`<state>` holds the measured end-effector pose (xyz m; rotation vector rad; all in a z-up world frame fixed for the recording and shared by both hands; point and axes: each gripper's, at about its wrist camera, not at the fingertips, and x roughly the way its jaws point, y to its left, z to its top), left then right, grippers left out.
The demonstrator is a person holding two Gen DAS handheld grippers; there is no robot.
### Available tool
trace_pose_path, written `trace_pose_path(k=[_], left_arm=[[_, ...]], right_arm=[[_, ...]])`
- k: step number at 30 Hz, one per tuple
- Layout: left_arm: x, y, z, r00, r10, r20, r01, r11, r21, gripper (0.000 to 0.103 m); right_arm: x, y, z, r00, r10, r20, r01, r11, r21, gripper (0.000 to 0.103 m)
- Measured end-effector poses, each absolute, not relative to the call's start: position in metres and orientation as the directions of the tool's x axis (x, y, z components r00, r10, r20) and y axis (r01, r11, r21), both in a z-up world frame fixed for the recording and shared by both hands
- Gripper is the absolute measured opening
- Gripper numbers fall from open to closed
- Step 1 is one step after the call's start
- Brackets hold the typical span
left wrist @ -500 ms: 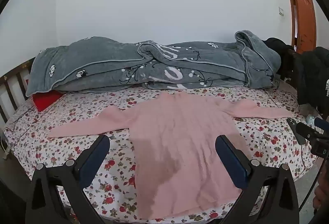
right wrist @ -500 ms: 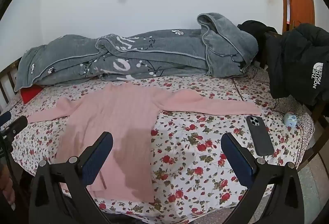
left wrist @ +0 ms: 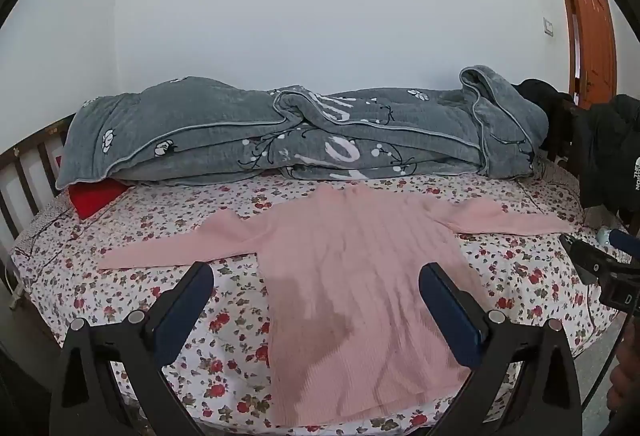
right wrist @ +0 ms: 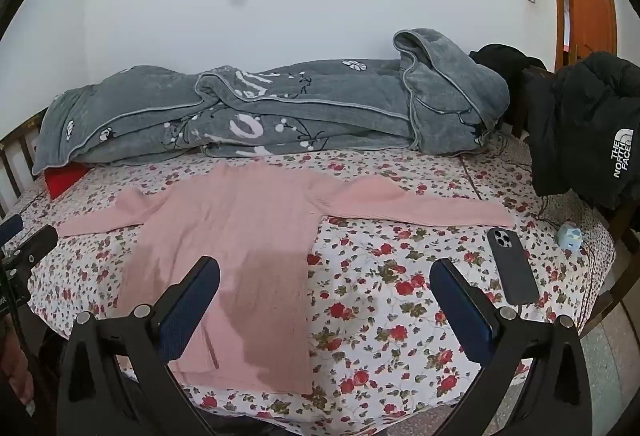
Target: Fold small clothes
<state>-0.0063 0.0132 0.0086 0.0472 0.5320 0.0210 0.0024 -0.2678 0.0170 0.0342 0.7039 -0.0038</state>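
A pink long-sleeved sweater [left wrist: 360, 276] lies flat on the floral bedsheet [left wrist: 168, 276], sleeves spread to both sides and hem toward me. A darker patch marks its lower front. My left gripper [left wrist: 316, 278] hovers open above the hem, nothing between its blue pads. In the right wrist view the sweater [right wrist: 240, 236] lies left of centre, and my right gripper [right wrist: 325, 274] stands open over its right edge and the bare sheet, holding nothing. The right gripper [left wrist: 600, 264] shows at the left view's right edge, and the left gripper [right wrist: 28, 248] at the right view's left edge.
A grey folded quilt [right wrist: 260, 108] runs along the wall behind the sweater. A dark phone [right wrist: 512, 268] and a small pale blue object [right wrist: 571, 234] lie on the sheet to the right. A black jacket [right wrist: 588, 128] hangs at the right; a red item [left wrist: 94, 196] is at the left.
Both views have shifted only slightly; the sweater lies as before and both grippers stay open.
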Motion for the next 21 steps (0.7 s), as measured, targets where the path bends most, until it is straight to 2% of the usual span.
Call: trace_pose_path(k=[21], left_arm=[[-0.0089,0.0124,0.0055,0.866,0.015,-0.5,-0.007,1.0,0.018,0.103]], right_arm=[[0.0029,-0.271,0.0212,0.764,0.004,-0.645,0.03,0.999,0.042,0.103]])
